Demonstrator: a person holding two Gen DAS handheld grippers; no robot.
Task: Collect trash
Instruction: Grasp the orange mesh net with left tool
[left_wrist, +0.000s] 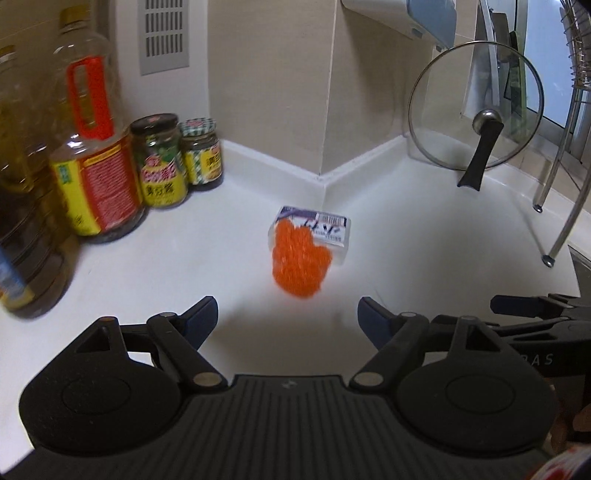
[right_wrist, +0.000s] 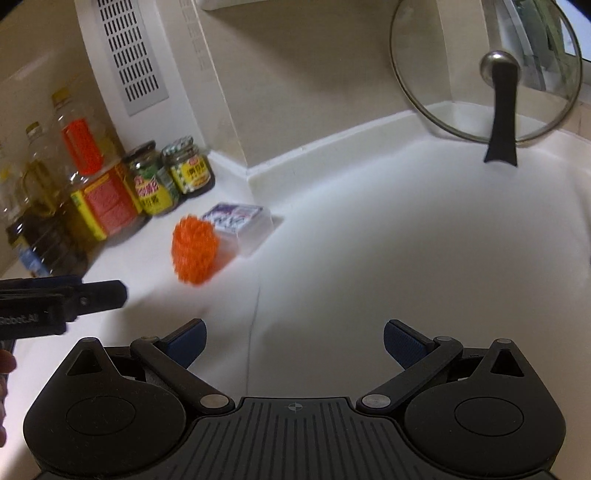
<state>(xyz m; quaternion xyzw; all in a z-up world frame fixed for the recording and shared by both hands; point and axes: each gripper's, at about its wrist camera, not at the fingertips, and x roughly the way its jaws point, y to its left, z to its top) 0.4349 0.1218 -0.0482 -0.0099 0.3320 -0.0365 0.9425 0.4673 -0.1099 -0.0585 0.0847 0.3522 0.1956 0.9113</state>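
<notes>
My left tongs (left_wrist: 287, 317) are spread wide and empty; my right tongs (right_wrist: 294, 341) are released too, holding nothing. Straight ahead of the left tongs, near, the orange net (left_wrist: 300, 260) lies on the counter (left_wrist: 424, 240), its long axis pointing away from me, touching a small box (left_wrist: 325, 230) behind it. I judge the left is nearer. The jars (left_wrist: 162, 162) at left hold dark preserves.
</notes>
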